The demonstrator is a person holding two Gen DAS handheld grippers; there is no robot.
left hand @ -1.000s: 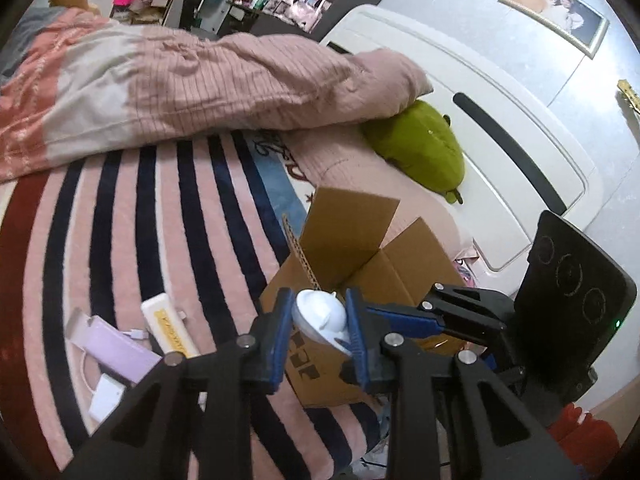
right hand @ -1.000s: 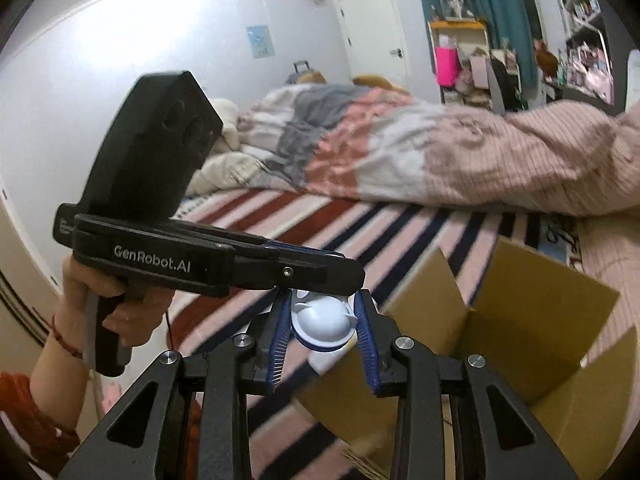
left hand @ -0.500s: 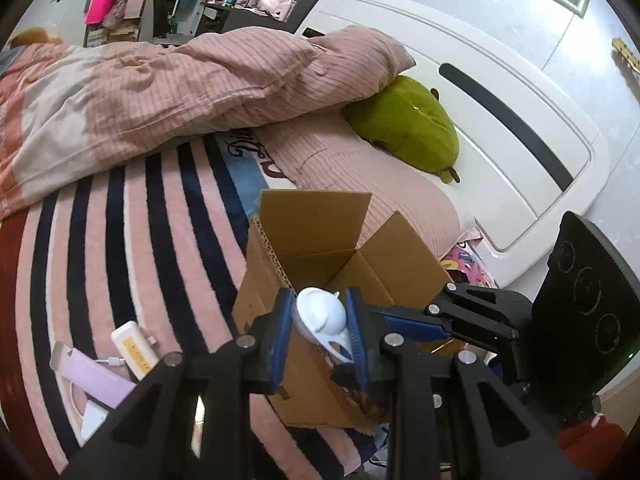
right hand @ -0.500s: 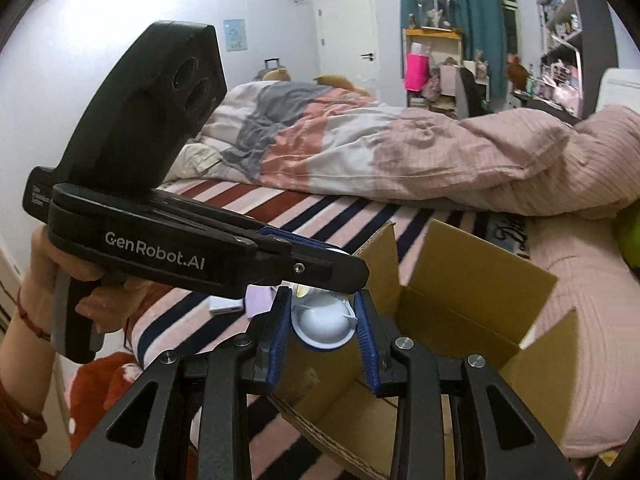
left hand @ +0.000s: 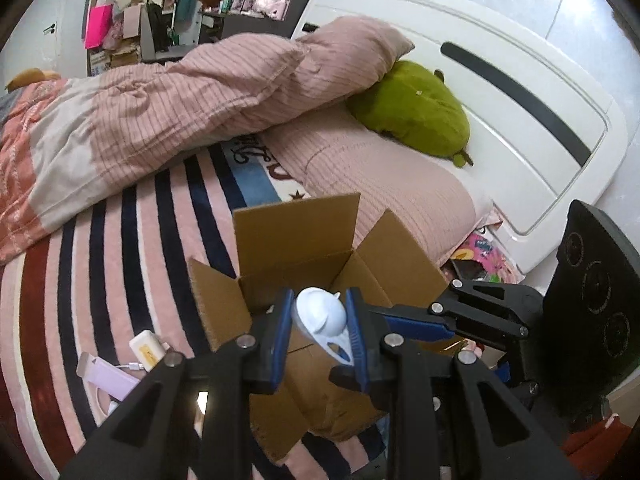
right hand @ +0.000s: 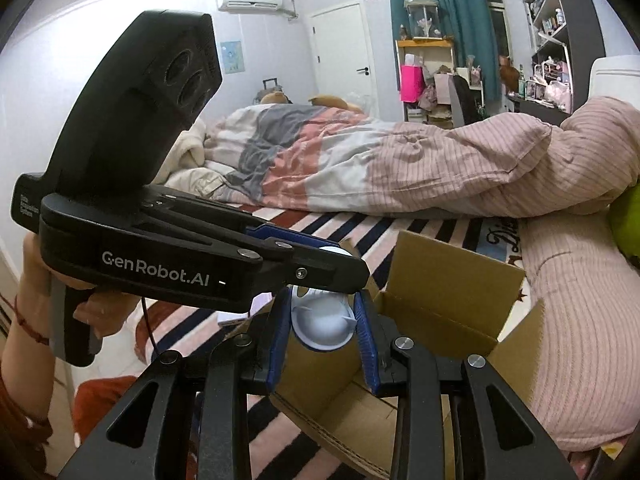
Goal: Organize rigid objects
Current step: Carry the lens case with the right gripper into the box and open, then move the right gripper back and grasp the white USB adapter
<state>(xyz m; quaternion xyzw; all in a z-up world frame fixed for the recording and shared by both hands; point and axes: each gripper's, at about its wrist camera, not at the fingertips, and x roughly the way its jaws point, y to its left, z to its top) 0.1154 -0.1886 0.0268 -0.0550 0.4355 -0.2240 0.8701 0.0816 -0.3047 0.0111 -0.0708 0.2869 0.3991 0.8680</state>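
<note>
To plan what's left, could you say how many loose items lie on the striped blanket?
3, left of the cardboard box: cream block, purple bar below it, white piece lowest, partly hidden; maybe more.

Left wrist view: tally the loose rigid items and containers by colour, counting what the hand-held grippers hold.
White: 2, the white plastic item clamped by both the left hand-held gripper and right hand-held gripper, and the white-and-yellow case on the bed.
Lilac: 1, the flat lilac device.
Brown: 1, the open cardboard box.
Total: 4
</note>
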